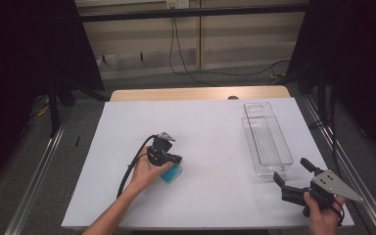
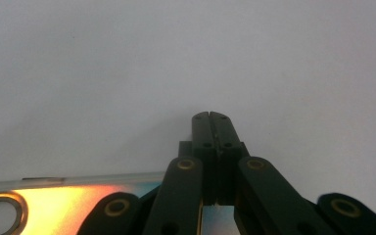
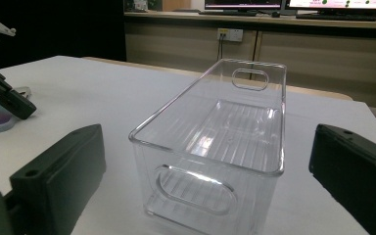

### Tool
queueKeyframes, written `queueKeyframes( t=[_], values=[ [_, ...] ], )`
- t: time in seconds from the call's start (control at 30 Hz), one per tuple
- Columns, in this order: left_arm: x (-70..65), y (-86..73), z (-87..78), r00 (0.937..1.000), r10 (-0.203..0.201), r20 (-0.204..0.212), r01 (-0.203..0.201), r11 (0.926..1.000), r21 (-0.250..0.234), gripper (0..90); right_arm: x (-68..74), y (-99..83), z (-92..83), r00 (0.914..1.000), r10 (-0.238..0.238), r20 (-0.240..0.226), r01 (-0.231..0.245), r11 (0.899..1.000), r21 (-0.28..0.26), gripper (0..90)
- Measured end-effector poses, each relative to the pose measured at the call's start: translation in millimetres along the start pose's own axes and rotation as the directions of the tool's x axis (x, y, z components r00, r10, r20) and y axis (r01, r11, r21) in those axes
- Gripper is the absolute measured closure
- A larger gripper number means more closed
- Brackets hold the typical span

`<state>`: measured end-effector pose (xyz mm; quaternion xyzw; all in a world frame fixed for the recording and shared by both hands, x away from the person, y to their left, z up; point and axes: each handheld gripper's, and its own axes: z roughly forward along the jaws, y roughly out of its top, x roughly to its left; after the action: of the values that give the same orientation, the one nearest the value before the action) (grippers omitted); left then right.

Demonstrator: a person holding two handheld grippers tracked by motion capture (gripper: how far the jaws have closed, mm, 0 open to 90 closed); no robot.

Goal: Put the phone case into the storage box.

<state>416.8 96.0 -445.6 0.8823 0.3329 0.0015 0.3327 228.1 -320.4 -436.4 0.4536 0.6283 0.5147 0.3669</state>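
A white tabletop (image 1: 210,132) stands on a grey floor between black curtains, with a pale wooden wall behind. At the left, the left tongs (image 1: 175,160) are closed, the 2 jaws pressed together with nothing between them in the left gripper view, and they point down toward a flat blue rectangular object with rounded corners (image 1: 171,174). That object lies on the tabletop left of centre, directly beneath the tongs; whether they touch it I cannot tell. Its long axis runs diagonally, from near-left to far-right. Farther right lies a clear plastic rectangular bin with handle cut-outs (image 1: 267,139), its long axis running from the near edge to the far edge. At the near right corner, the right tongs (image 1: 292,171) are open and empty, aimed at the bin's near end.
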Motion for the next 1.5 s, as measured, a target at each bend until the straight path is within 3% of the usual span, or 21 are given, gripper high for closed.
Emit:
queueKeyframes(
  t=[0.2,0.3,0.43,1.2,1.5],
  values=[
    [-3.1,-1.8,-1.4,0.9998,0.019,-0.010,-0.019,0.9998,-0.001,90.0,0.3,0.3,-0.1,1.0000,0.002,-0.002,-0.002,1.000,-0.002,0.0],
    [-4.1,-4.2,-1.7,0.9995,0.005,0.031,-0.005,1.0000,-0.008,90.0,-0.2,0.3,-0.2,1.0000,0.001,-0.001,-0.001,1.000,-0.002,0.0],
    [-10.1,-5.9,-2.3,0.9995,0.019,0.024,-0.019,0.9998,0.002,90.0,-1.2,0.5,-1.0,1.0000,0.000,0.001,0.000,1.000,-0.004,0.0],
    [-13.1,-19.2,-9.5,0.9987,0.031,0.040,-0.030,0.9995,-0.012,90.0,-1.9,0.7,-2.0,1.0000,0.005,-0.001,-0.005,1.000,-0.008,0.0],
    [-14.8,-22.2,-11.6,0.9994,0.007,0.034,-0.006,1.0000,-0.006,90.0,-2.0,0.1,-0.7,1.0000,0.004,0.001,-0.004,1.000,-0.003,0.0]
  ],
)
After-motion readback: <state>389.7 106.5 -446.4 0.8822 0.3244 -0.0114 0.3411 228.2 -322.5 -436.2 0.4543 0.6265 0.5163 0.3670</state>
